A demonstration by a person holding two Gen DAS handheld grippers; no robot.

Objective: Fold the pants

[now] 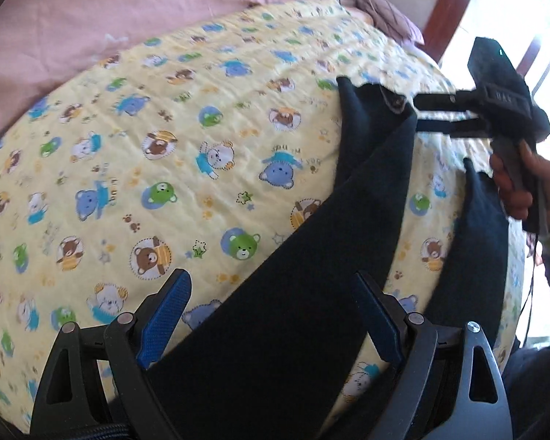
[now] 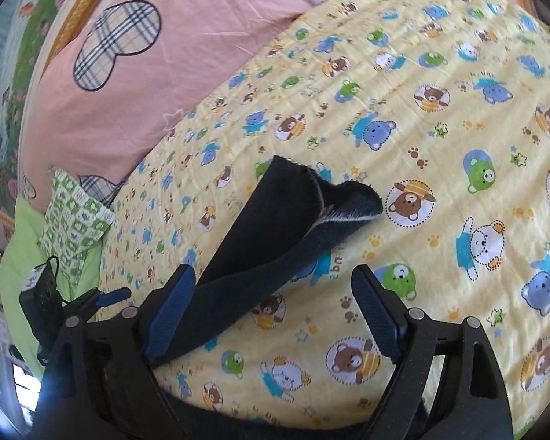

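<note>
Left wrist only, hand (image 1: 513,183), right claw (image 1: 421,113)

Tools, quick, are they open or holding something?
Left tool: open, dark pants lying between its fingers, not pinched.
Right tool: open, holding nothing.

Pants (image 1: 293,311) run off the bottom edge
</note>
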